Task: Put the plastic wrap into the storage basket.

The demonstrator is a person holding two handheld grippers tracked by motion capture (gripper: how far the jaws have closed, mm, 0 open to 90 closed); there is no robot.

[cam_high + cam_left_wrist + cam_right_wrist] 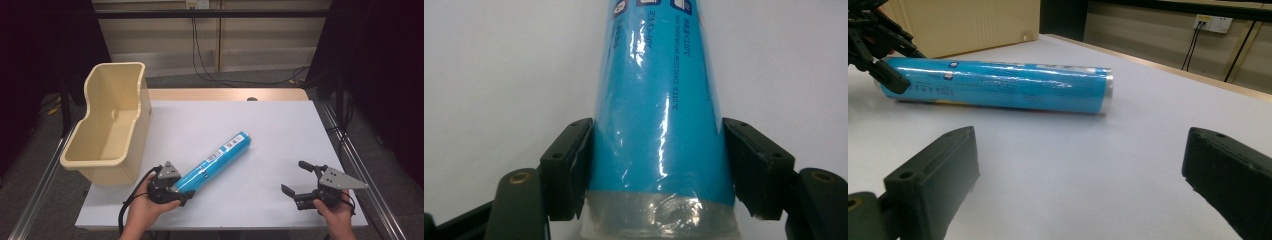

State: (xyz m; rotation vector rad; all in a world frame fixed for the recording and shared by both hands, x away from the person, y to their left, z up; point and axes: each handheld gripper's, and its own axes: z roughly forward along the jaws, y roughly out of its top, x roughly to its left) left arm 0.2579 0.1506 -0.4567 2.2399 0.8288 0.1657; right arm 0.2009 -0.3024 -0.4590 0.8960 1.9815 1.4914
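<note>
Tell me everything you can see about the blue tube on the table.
The blue tube is a long cylinder wrapped in glossy clear film, with small printed labels and a barcode on its side. It lies flat on the white table, slanted from near left to far right, beside the beige plastic bin but apart from it. Its near end, where the film bunches, sits between the jaws of the left gripper, which are closed on it. Its far end looks silvery.

— Where's the tube (216, 161)?
— Mid-table (280, 125), lying aslant, near end between my left gripper's (176, 190) jaws.
— The bin (111, 120)?
— On the table's left edge, just left of the tube. My right gripper (299, 181) sits near right, well apart.
</note>
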